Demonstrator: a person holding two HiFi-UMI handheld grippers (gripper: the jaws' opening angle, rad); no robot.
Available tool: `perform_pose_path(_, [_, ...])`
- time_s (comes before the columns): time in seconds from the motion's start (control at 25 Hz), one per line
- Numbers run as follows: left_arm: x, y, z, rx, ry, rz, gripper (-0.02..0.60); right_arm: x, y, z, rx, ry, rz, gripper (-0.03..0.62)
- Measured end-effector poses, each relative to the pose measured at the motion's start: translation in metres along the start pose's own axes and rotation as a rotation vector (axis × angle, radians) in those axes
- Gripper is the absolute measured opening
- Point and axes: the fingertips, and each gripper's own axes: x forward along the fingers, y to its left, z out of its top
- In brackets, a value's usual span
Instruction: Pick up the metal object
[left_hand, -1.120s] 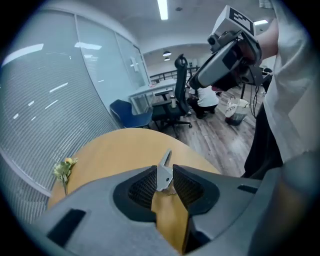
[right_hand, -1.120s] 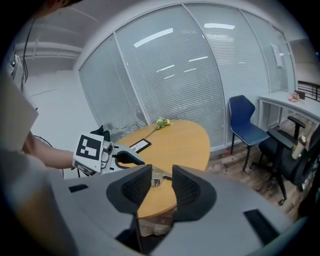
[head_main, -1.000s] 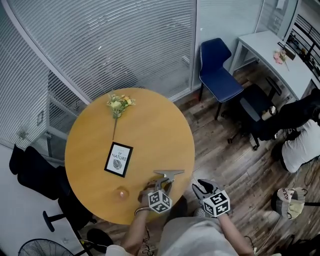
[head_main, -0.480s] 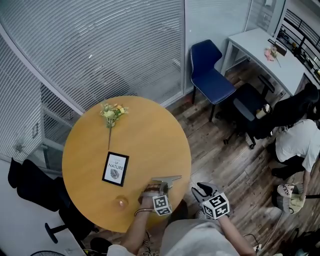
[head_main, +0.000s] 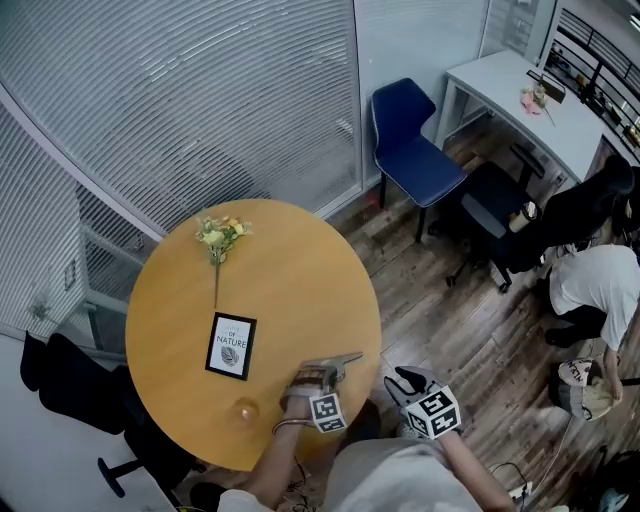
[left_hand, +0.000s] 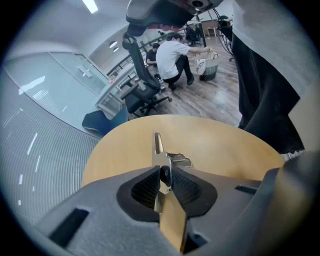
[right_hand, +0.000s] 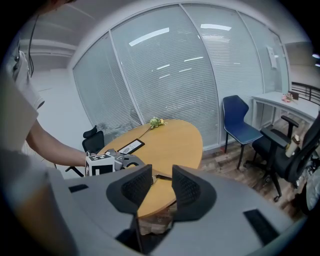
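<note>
The metal object (left_hand: 161, 162) is a flat T-shaped steel piece with a small bracket on it. My left gripper (left_hand: 164, 184) is shut on it, and its blade sticks out forward over the round wooden table (left_hand: 220, 145). In the head view the metal object (head_main: 337, 360) hangs above the table's near right edge, held by the left gripper (head_main: 316, 381). My right gripper (head_main: 407, 382) hovers off the table over the floor, open, with nothing between its jaws. In the right gripper view its pads (right_hand: 136, 187) stand apart.
On the table lie a framed card (head_main: 231, 346), a flower sprig (head_main: 217, 238) at the far side and a small glass (head_main: 245, 409) near the front edge. A blue chair (head_main: 410, 150) and black office chairs stand to the right, where people crouch.
The left gripper has stayed shut on the metal object near the table's right edge. The head camera has shifted, so the whole scene slides slightly in view.
</note>
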Motion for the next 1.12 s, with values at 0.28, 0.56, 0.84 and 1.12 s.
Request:
perform_pose_path(0.28, [-0.004,0.014,0.001,-0.021,-0.021,0.035,0.025,-0.003,-0.003,-0.006,-0.002,0.009,-0.003,0.123])
perform_pose_path(0.56, [-0.005,0.01,0.0,-0.042,-0.028,0.039,0.02,-0.002,0.0,-0.004,-0.012,0.009,0.005,0.123])
perform_pose_path(0.84, [-0.015,0.017,-0.002,-0.102,-0.031,0.057,0.018,0.003,0.007,0.001,-0.024,0.007,0.024,0.121])
perform_pose_path(1.12, [-0.023,0.025,0.002,-0.168,-0.063,0.075,0.017,-0.001,0.004,0.001,-0.015,-0.003,0.019,0.121])
